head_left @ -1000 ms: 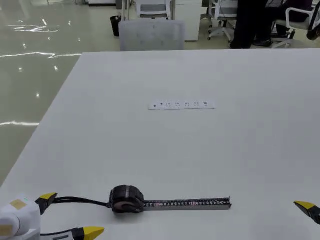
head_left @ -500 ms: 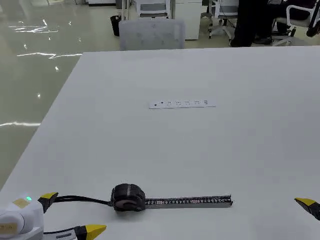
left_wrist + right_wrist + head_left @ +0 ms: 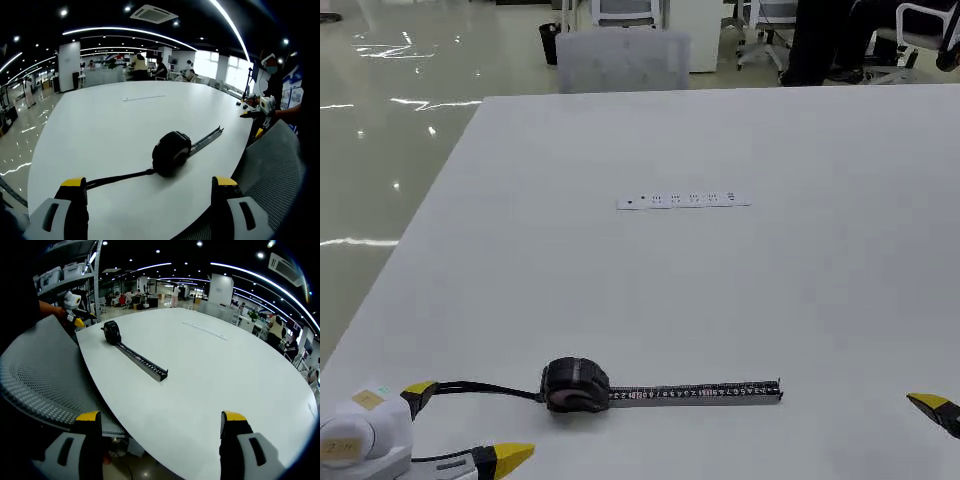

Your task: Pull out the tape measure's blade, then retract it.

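Note:
A black tape measure point(image 3: 574, 385) lies near the front edge of the white table point(image 3: 720, 290), its blade point(image 3: 695, 392) pulled out to the right and its black strap point(image 3: 485, 390) trailing left. In the left gripper view the case point(image 3: 171, 152) sits ahead of my open left gripper point(image 3: 149, 186), apart from it, and the strap runs back toward the left jaw. My left gripper point(image 3: 465, 425) is at the bottom left of the head view. My right gripper point(image 3: 162, 420) is open, well short of the blade's tip point(image 3: 161, 374); one yellow fingertip point(image 3: 928, 403) shows at the right edge.
A white power strip point(image 3: 682, 200) lies across the table's middle. A grey mesh chair back point(image 3: 35, 385) sits at the table's near edge, between the grippers. Office chairs point(image 3: 625, 50) and seated people are beyond the far edge. Glossy floor lies to the left.
The head camera has tilted a little, so the table sits higher in view. Tape measure, blade and both grippers keep their places.

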